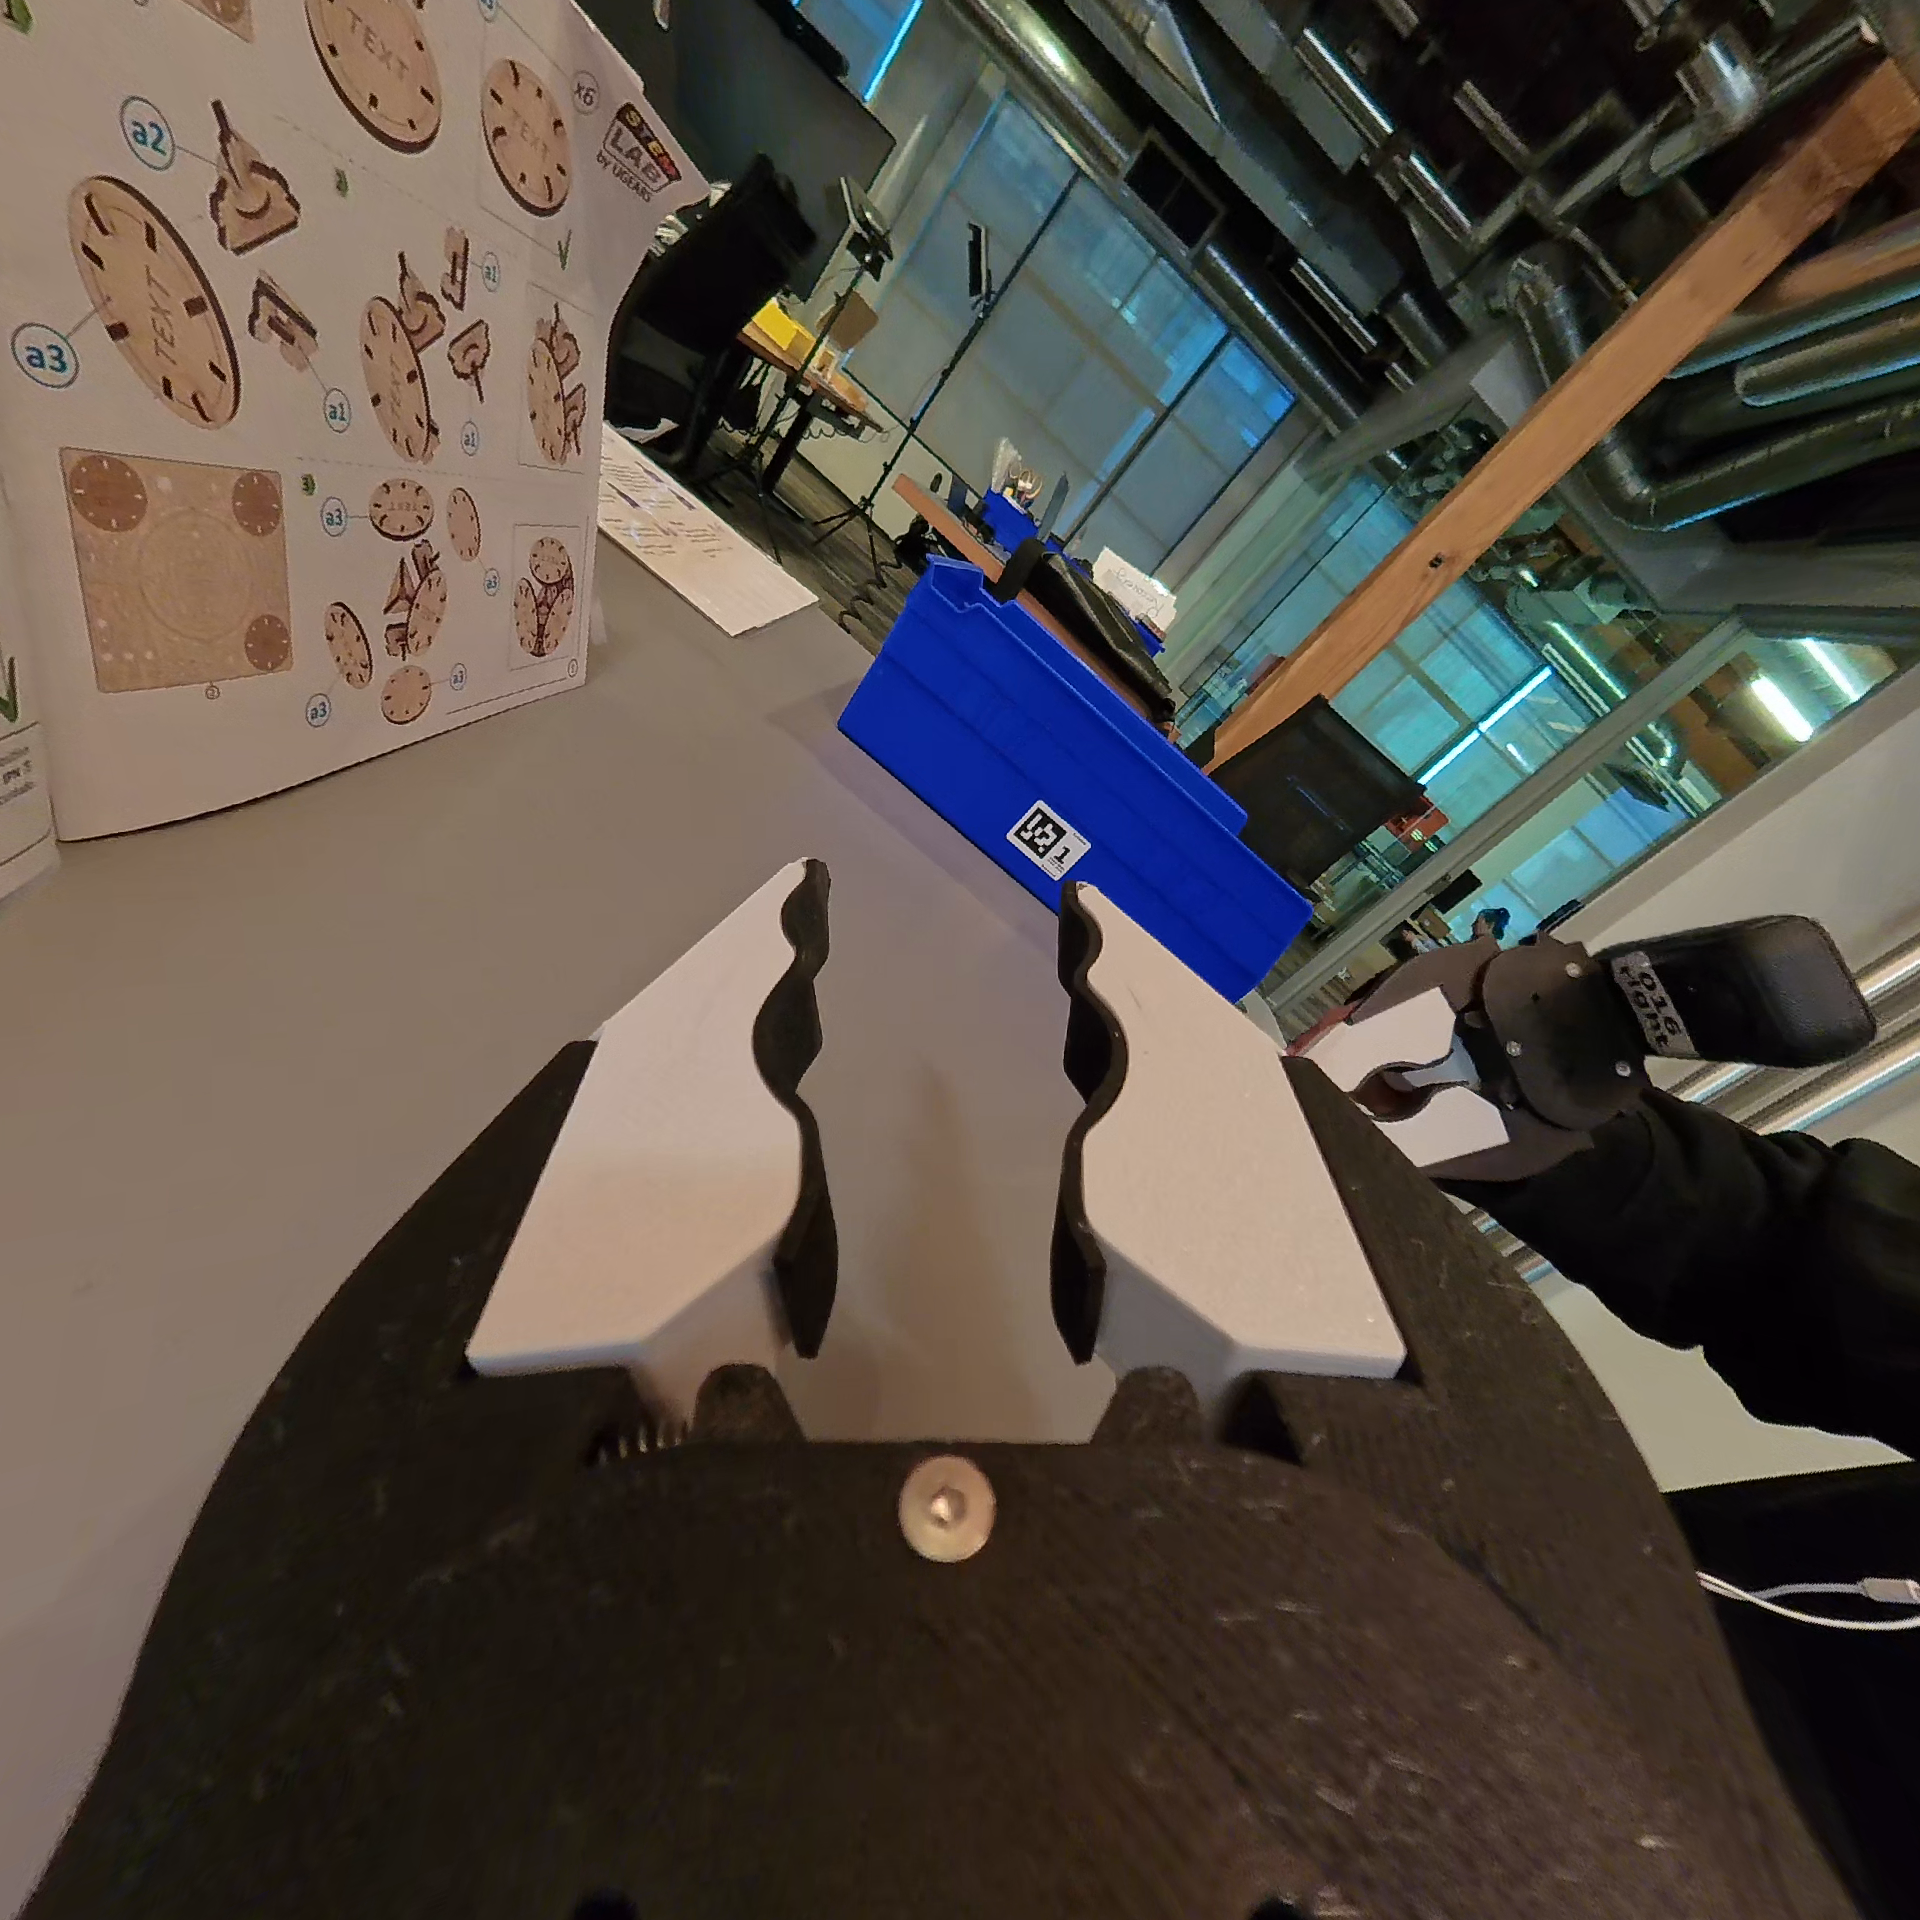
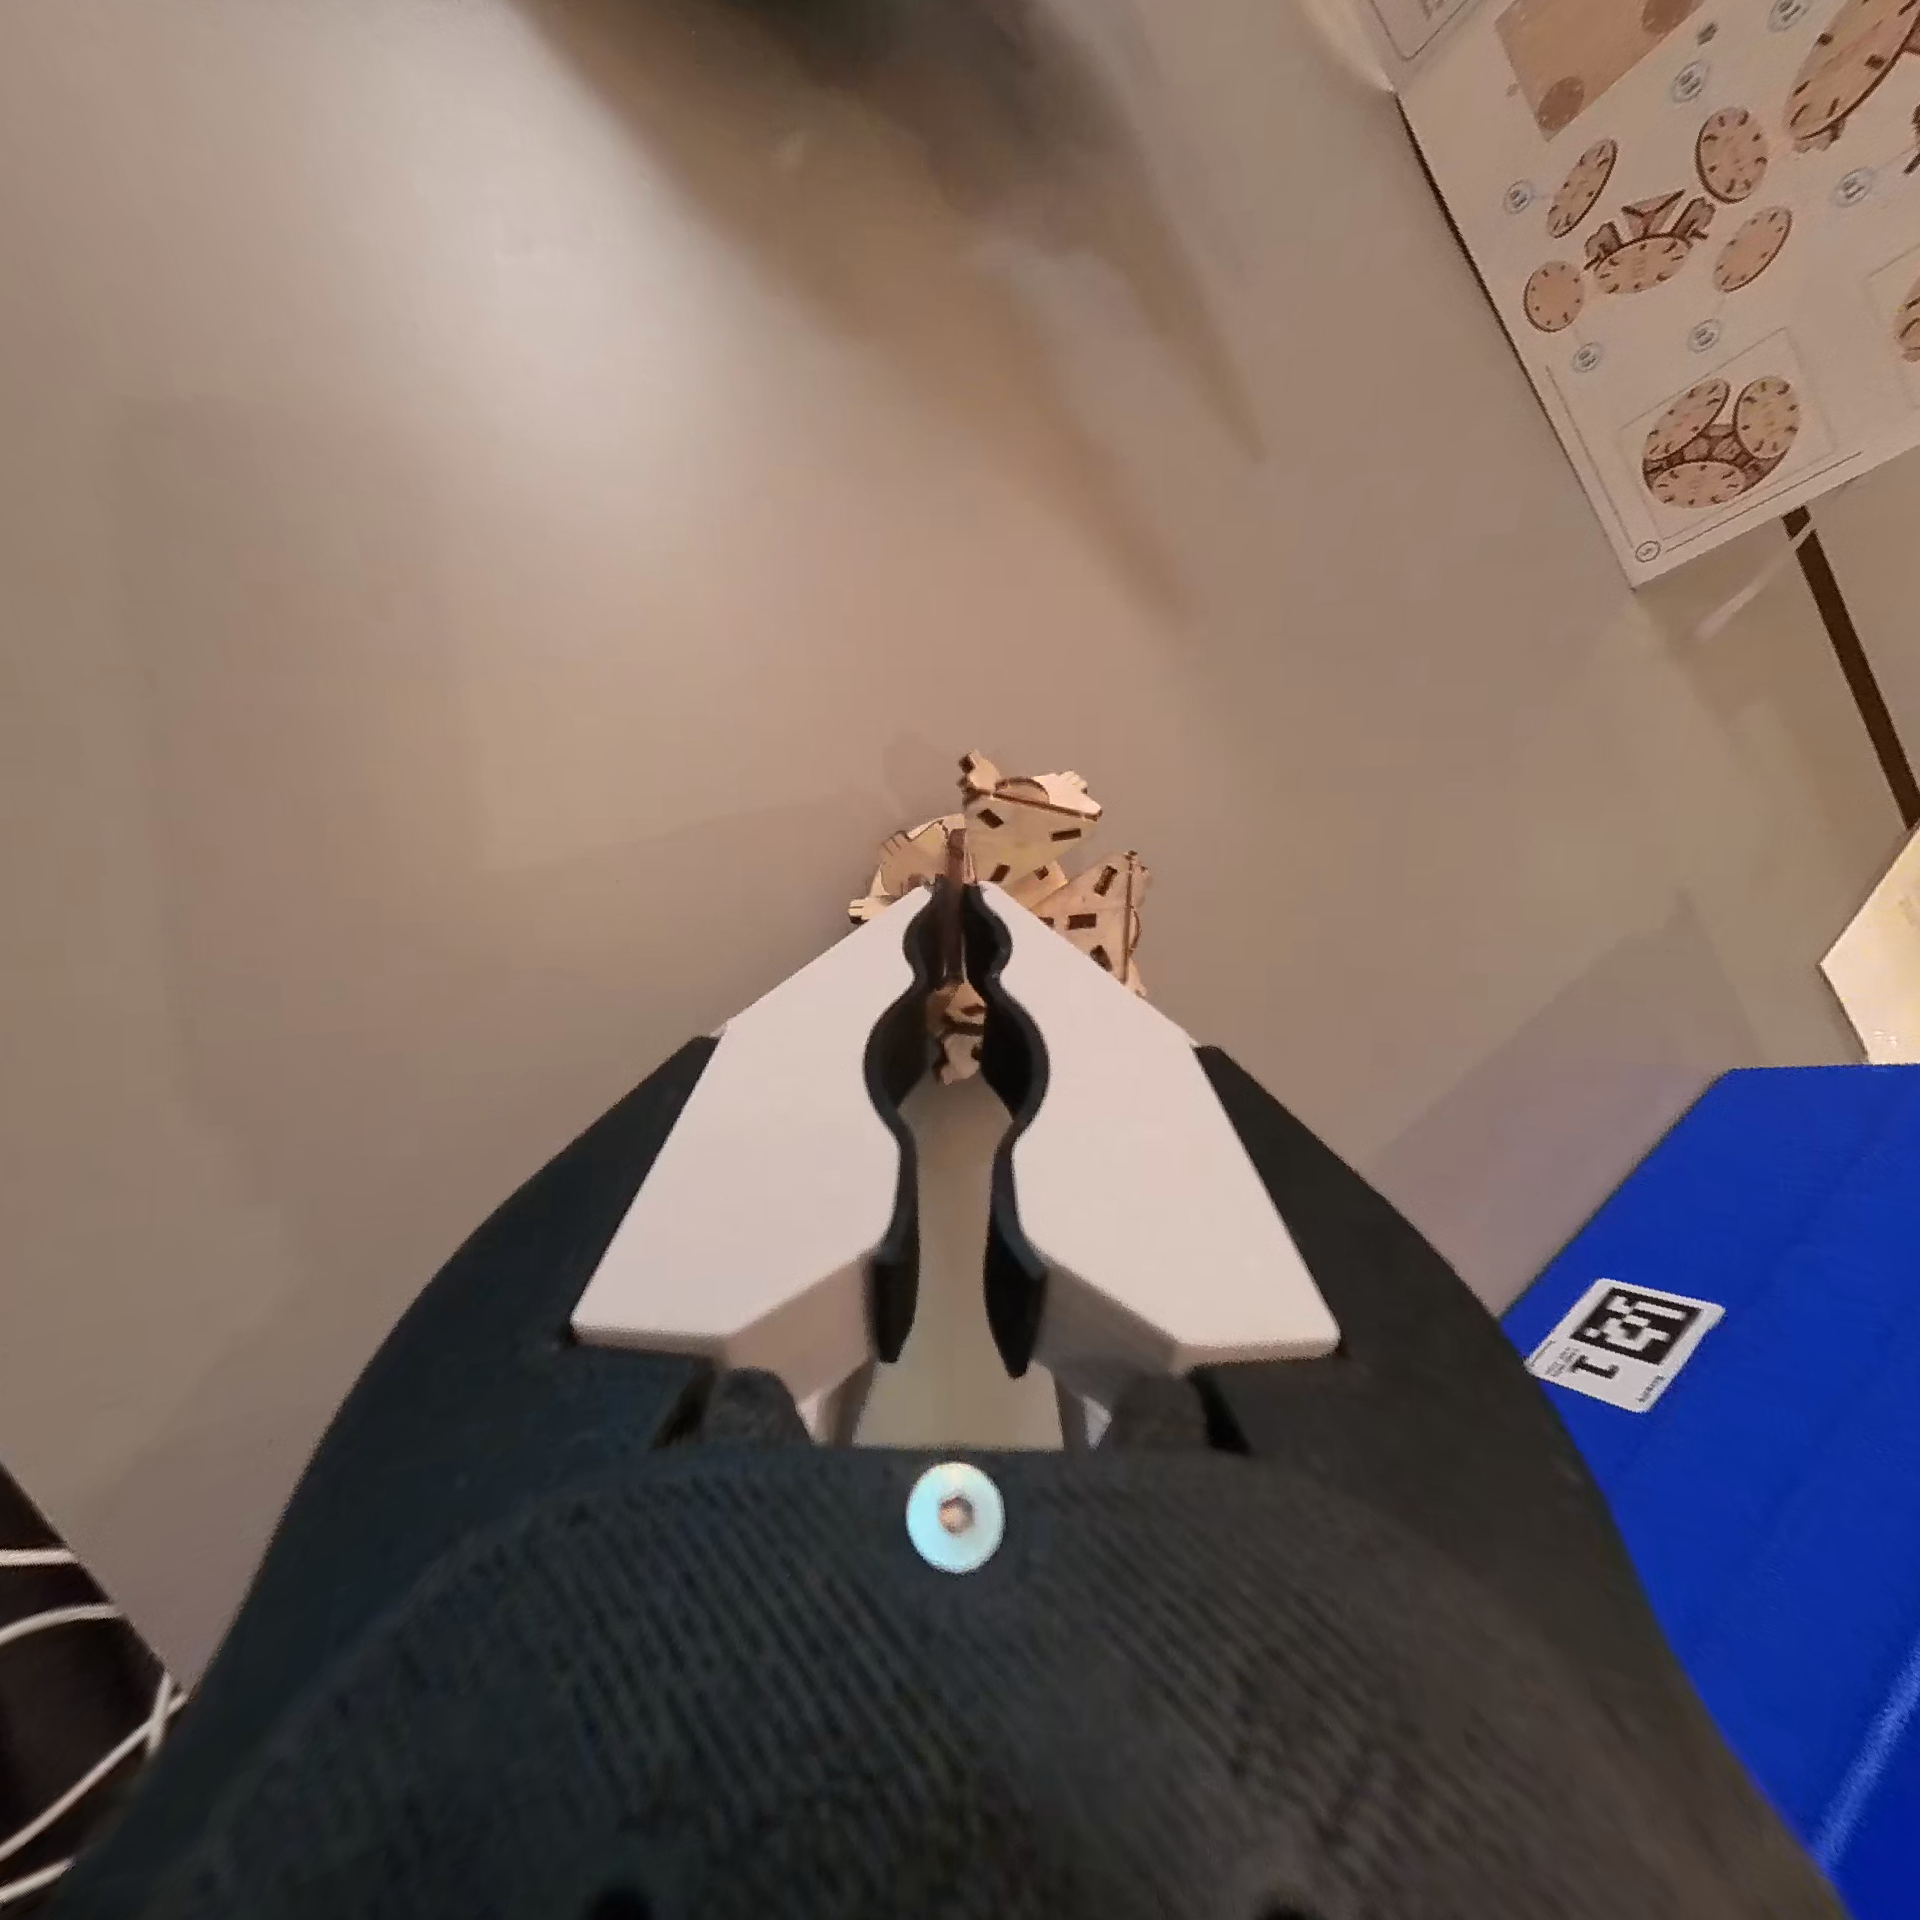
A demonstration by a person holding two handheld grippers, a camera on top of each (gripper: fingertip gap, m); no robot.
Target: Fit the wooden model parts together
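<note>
My right gripper [image 2: 954,902] is shut on a thin plate of a light wooden puzzle assembly [image 2: 1023,831], made of slotted plywood pieces joined at angles; the assembly sticks out beyond the fingertips above the grey table [image 2: 468,623]. My left gripper [image 1: 940,883] is open with nothing between its pads, held above the grey table [image 1: 364,987] and pointing at a blue bin [image 1: 1049,769] with a white coded sticker. The right gripper also shows in the left wrist view [image 1: 1397,1081] at the right, held by a hand in a black sleeve; its fingertips there are small and what they grip is hard to make out.
A printed assembly instruction sheet [image 1: 301,416] lies on the table at the left, also seen at the top right of the right wrist view [image 2: 1683,270]. The blue bin [image 2: 1766,1455] sits at the lower right there. More paper [image 1: 696,551] lies behind. Desks and tripods stand far back. The tips of one gripper are about 20 cm away from the tips of the other.
</note>
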